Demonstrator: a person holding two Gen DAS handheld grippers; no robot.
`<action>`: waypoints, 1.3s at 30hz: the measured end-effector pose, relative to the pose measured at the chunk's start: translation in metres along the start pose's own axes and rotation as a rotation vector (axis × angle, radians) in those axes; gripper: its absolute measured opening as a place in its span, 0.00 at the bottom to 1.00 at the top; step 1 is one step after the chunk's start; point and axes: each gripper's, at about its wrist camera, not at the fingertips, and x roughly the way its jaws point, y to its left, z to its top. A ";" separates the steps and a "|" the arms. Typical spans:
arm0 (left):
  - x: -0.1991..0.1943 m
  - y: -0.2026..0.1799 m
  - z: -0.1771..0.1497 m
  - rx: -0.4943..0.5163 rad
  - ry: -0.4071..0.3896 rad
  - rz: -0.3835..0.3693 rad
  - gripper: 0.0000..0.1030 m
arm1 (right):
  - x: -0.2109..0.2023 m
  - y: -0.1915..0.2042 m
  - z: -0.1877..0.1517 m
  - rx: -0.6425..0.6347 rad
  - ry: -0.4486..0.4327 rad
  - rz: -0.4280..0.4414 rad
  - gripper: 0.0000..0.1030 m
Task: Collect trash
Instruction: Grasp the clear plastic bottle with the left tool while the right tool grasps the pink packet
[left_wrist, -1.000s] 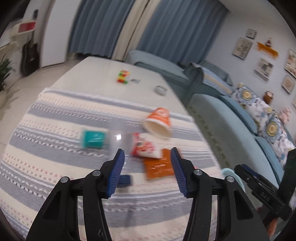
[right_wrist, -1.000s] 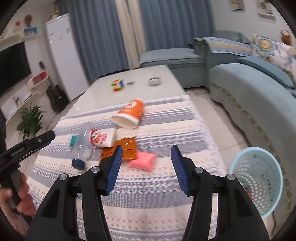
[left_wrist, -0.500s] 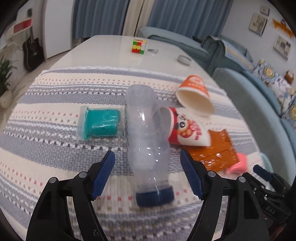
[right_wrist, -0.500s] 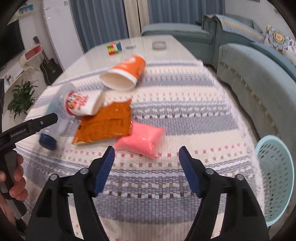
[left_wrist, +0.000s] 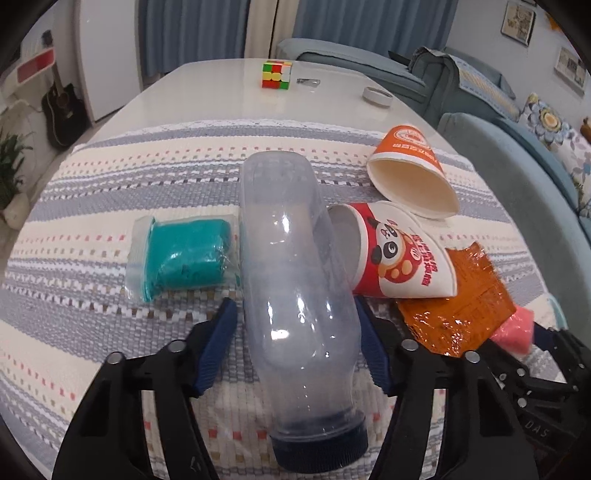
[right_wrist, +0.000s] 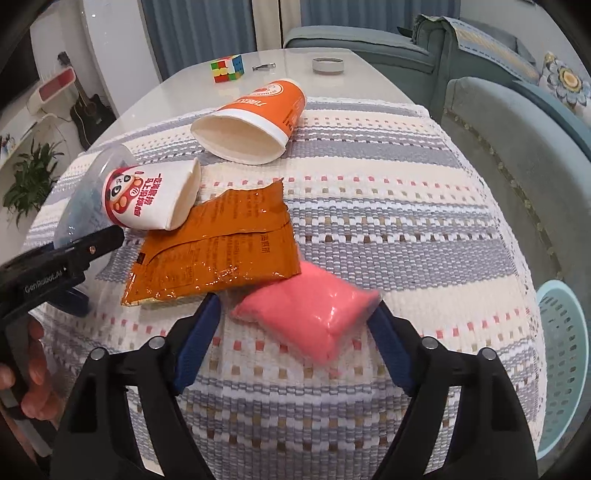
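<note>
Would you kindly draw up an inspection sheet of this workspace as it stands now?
Surface: striped woven cloth over a white table.
Job's things: clear bottle, teal packet, panda cup, orange cup, orange wrapper, pink packet, all lying flat; light blue basket beside the table.
Clutter: puzzle cube, tape roll, small metal item.
Grippers: left gripper closing astride the bottle; right gripper closing astride the pink packet.
Cables: nothing seen.
Surroundings: sofa, curtains, guitar, plant.
</note>
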 end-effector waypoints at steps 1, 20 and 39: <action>0.001 -0.002 0.001 0.008 0.000 0.012 0.46 | -0.001 0.000 -0.001 -0.006 -0.002 -0.012 0.57; -0.068 -0.001 -0.054 -0.020 -0.104 -0.134 0.45 | -0.040 -0.043 0.000 -0.013 -0.075 0.012 0.68; -0.059 -0.003 -0.072 -0.033 -0.127 -0.187 0.45 | 0.003 -0.028 0.020 -0.245 -0.018 0.095 0.34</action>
